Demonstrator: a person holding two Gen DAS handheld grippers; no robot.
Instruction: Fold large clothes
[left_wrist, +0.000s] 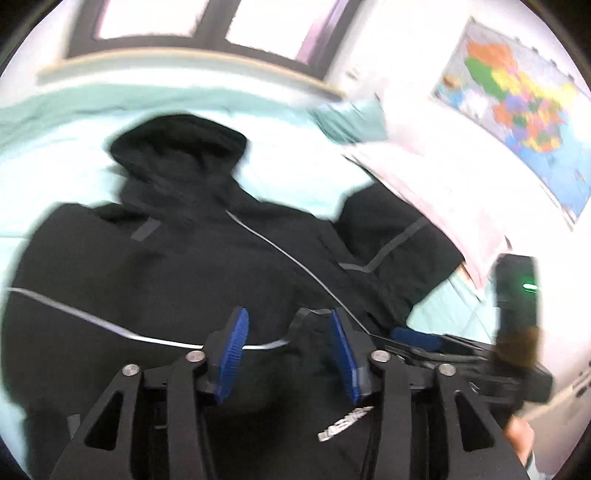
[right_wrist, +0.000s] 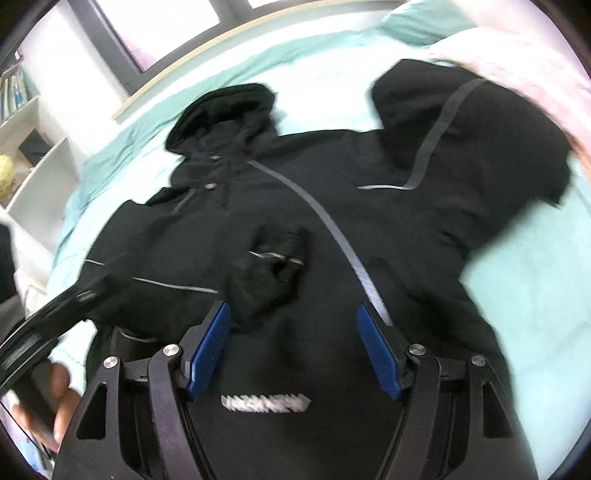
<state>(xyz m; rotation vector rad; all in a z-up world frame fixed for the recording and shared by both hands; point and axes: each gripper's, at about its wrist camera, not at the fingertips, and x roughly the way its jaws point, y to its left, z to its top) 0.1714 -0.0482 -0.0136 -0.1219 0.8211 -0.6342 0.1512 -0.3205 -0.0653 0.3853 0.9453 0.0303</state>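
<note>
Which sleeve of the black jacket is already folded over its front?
The left-hand sleeve as the right wrist view shows it: its cuff lies on the jacket front, while the other sleeve still spreads out on the bed.

Black jacket (right_wrist: 295, 206) spread on teal bed (right_wrist: 535, 302); right gripper (right_wrist: 293, 350) jaws apart, empty.

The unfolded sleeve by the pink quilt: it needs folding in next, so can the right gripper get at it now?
Probably yes. The right gripper is open and empty above the jacket, and nothing covers the sleeve, though the pink quilt lies close beside it.
</note>
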